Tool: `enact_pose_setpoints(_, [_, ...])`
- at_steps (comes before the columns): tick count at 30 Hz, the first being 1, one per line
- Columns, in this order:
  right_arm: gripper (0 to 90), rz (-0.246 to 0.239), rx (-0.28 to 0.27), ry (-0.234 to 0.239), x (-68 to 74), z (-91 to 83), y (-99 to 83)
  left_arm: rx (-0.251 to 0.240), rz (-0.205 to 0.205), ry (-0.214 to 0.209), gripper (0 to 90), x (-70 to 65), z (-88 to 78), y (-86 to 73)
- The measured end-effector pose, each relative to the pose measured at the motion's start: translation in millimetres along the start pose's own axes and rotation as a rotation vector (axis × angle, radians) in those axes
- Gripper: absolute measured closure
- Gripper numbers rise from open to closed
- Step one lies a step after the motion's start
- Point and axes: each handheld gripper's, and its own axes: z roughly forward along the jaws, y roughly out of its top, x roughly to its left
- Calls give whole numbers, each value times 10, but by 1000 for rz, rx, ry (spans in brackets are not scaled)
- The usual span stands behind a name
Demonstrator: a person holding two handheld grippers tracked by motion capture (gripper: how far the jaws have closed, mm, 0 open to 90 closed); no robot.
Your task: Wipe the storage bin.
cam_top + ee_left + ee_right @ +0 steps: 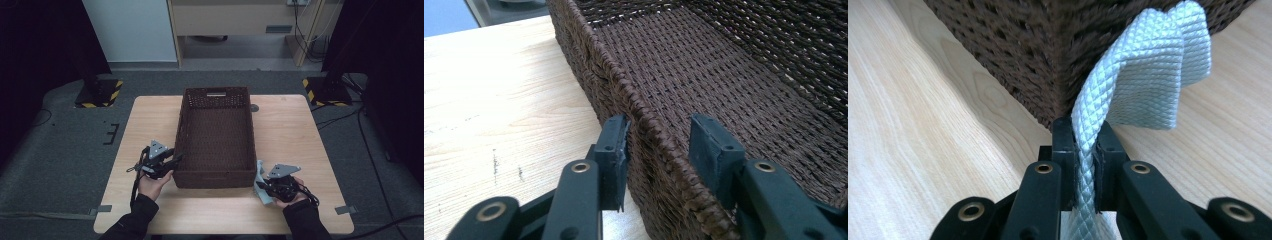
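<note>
On the bench [300, 130] stood one basket [216, 172]; left tongs [659, 150] straddled its near-left rim, open; right tongs [1084, 150] gripped one cloth [1143, 75] near its near-right corner.

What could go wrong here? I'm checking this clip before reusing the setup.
1. The left hand-held gripper straddles the basket rim with its pads apart; if the hand moves off sideways, a jaw could catch the weave and drag the basket.
2. The right hand-held gripper pinches a pale cloth right beside the basket's corner; lifted carelessly, the loose end might snag on that corner or miss the basket.
</note>
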Motion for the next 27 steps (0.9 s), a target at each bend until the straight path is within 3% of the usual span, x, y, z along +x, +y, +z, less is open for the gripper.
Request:
enact_pose_setpoints(2, [836,3,-36,-3,6,-78,27,4,4,-3,571,3,-4,-1])
enact_pose_setpoints(6, [836,-3,-175,-5,60,-349,143,4,1,-4,558,6,-2,-2])
enact_pose_setpoints(8, [837,-14,-207,-7,99,-427,179,4,2,-3,557,7,-2,-2])
enact_pose_setpoints(11, [837,-22,-189,-1,126,-394,164,4,2,-2,552,8,-2,-3])
enact_pose_setpoints(17, [837,-3,-50,4,114,-128,33,-1,6,1,527,13,-1,-9])
enact_pose_setpoints(21, [836,23,8,5,86,-9,-33,-2,5,1,521,15,-1,-9])
enact_pose_setpoints(27, [836,85,-40,-41,-77,-159,-78,-3,2,-1,509,20,3,-11])
